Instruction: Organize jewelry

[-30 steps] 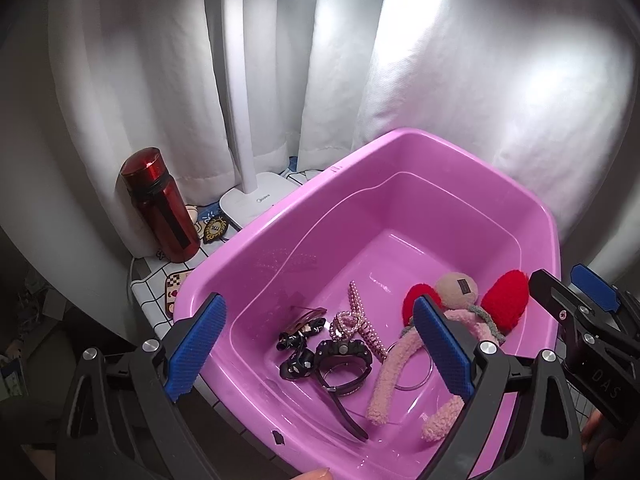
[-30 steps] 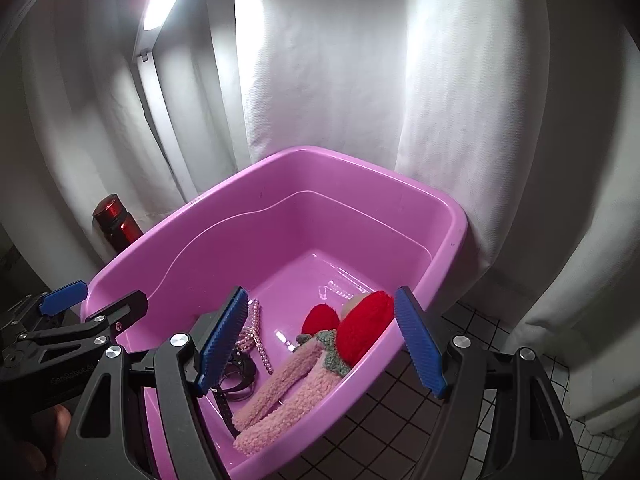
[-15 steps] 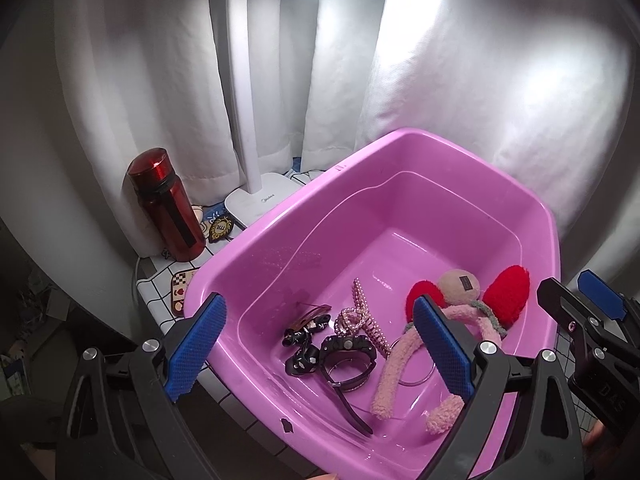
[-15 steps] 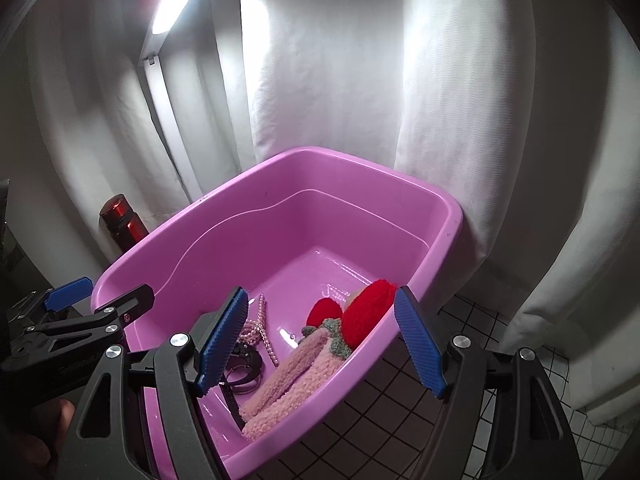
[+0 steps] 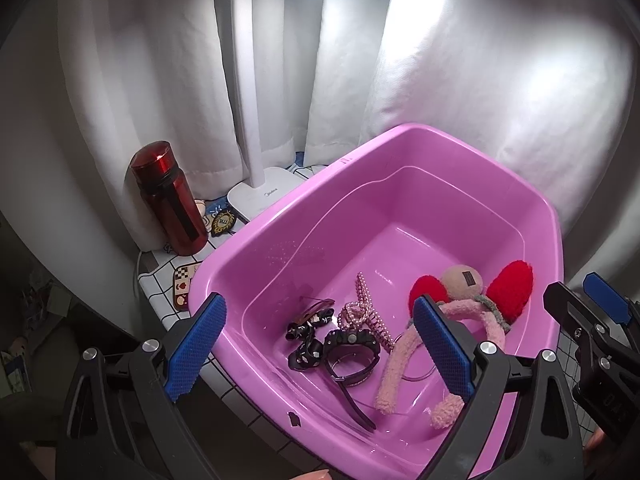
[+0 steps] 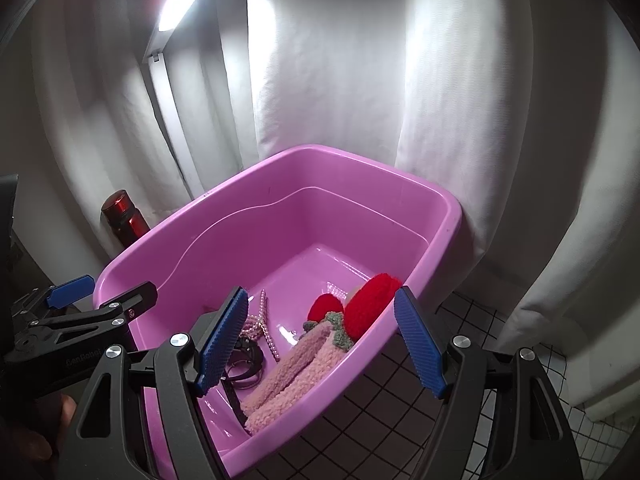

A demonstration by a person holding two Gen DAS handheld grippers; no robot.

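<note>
A pink plastic tub [image 5: 256,236] [image 6: 448,224] holds the jewelry. In it lie a black watch [image 5: 350,346] [image 6: 246,356], a pearl hair claw [image 5: 366,306] [image 6: 264,322], a black ribbon clip [image 5: 308,320] and a fuzzy pink headband with red hearts [image 5: 510,288] [image 6: 370,304]. My left gripper [image 5: 318,346] hangs open over the tub's near rim, nothing between its blue pads. My right gripper [image 6: 320,340] is open too, above the tub's near right corner, empty. Each gripper shows at the edge of the other's view.
A red bottle [image 5: 168,198] [image 6: 124,218] and a white desk lamp [image 5: 262,196] stand left of the tub on a checked tabletop [image 5: 162,268]. White curtains [image 6: 360,80] close in the back and right. The table's edge drops off at the left.
The views have shifted slightly: the tub and bottle sit a little further right in the left wrist view. Both grippers stay open and empty; the jewelry has not moved.
</note>
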